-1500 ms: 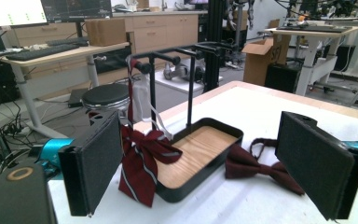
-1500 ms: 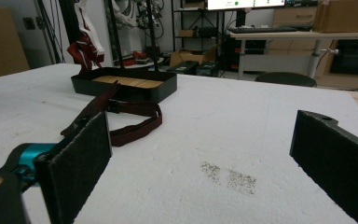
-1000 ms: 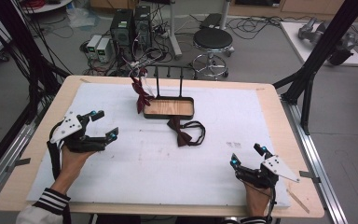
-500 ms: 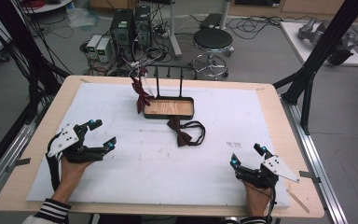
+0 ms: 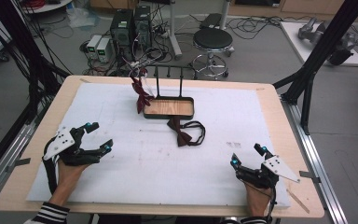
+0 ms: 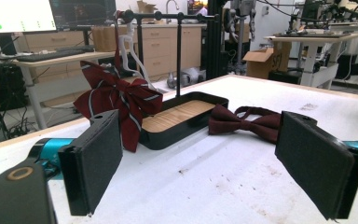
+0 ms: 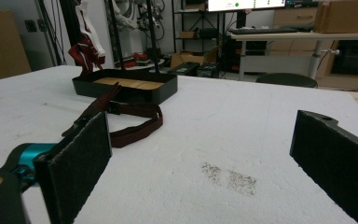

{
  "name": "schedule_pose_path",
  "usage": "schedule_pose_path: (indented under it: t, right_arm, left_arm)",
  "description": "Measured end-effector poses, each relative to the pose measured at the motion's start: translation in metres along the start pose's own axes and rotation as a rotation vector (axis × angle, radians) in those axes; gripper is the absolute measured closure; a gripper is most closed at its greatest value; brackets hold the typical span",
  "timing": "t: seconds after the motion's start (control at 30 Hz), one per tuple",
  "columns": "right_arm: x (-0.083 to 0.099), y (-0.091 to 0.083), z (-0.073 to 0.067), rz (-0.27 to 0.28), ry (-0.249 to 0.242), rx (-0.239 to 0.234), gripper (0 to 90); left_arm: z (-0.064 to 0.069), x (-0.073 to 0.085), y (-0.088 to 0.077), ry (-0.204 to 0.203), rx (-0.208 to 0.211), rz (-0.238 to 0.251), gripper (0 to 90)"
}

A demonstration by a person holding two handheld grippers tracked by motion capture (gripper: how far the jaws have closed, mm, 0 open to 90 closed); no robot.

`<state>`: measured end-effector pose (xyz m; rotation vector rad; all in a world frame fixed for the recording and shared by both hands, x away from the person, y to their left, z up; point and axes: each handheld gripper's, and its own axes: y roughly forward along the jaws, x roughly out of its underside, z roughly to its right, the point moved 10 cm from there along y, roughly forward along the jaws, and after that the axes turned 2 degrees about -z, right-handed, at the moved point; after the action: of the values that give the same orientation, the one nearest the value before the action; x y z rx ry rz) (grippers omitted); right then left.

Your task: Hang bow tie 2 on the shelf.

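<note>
A dark red bow tie (image 5: 182, 133) with its strap lies on the white mat just in front of a black tray (image 5: 168, 115) with a wooden bottom. A striped maroon bow (image 5: 141, 93) hangs from the black stand (image 5: 168, 70) at the tray's left end. My left gripper (image 5: 100, 136) rests at the near left of the mat, open and holding nothing. Its own view shows the bow tie (image 6: 247, 122), the striped bow (image 6: 121, 100) and the tray (image 6: 168, 135) ahead of its gripper (image 6: 205, 172). My right gripper (image 5: 249, 156) is open at the near right, with the bow tie's strap (image 7: 130, 119) and the tray (image 7: 126, 93) ahead of it.
The white mat (image 5: 261, 116) covers a wooden table (image 5: 279, 121). Black frame legs (image 5: 307, 79) stand at the right corner and along the left side. A stool (image 5: 213, 39) and computer boxes (image 5: 130, 23) sit on the floor behind the table.
My left gripper has come down and toward the near edge of the mat, still open. The right gripper, the bow tie and the tray are where they were.
</note>
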<state>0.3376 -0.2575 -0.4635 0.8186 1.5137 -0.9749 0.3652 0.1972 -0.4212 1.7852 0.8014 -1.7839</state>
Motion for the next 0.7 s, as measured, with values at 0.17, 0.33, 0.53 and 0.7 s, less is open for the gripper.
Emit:
schedule_pose_path:
  t: [0.17, 0.33, 0.53, 0.7]
  right_arm:
    - [0.000, 0.000, 0.001, -0.004, 0.011, -0.001, 4.4]
    - [0.000, 0.001, 0.002, -0.010, 0.022, -0.001, 3.7]
    - [0.000, 0.001, 0.002, -0.011, 0.030, -0.014, 3.7]
    - [-0.008, 0.001, -0.001, -0.026, 0.028, -0.048, 3.7]
  left_arm:
    - [-0.001, 0.003, -0.002, -0.001, -0.007, -0.004, 15.5]
    - [-0.002, 0.007, -0.003, 0.002, -0.017, -0.002, 15.5]
    - [-0.006, 0.012, -0.004, -0.006, -0.024, -0.005, 15.5]
    - [-0.005, 0.013, -0.002, -0.005, -0.023, -0.008, 15.4]
